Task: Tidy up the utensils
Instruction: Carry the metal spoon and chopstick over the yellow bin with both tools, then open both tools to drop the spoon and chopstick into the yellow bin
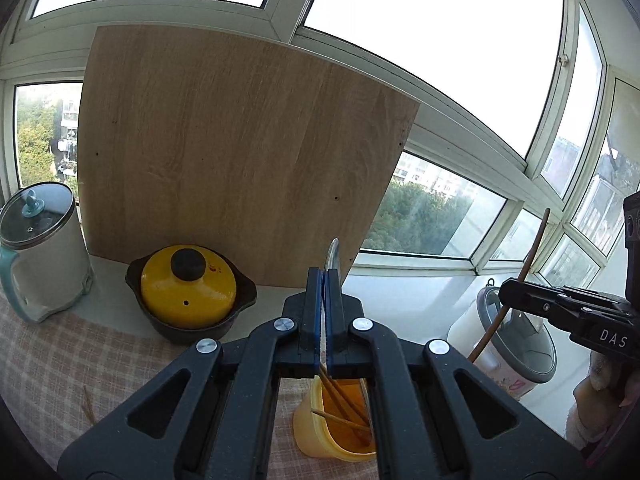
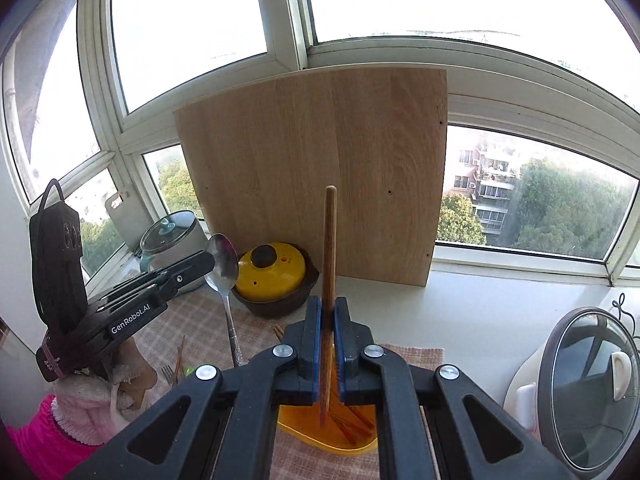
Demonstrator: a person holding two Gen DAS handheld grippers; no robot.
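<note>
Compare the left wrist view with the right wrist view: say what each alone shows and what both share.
Only the left wrist view shows the spoon edge-on in its own fingers. Only the right wrist view shows the spoon's bowl face-on and a fork on the cloth. Both show the board, the yellow-lidded pot, the orange cup with chopsticks, and the chopstick held by the right gripper.
</note>
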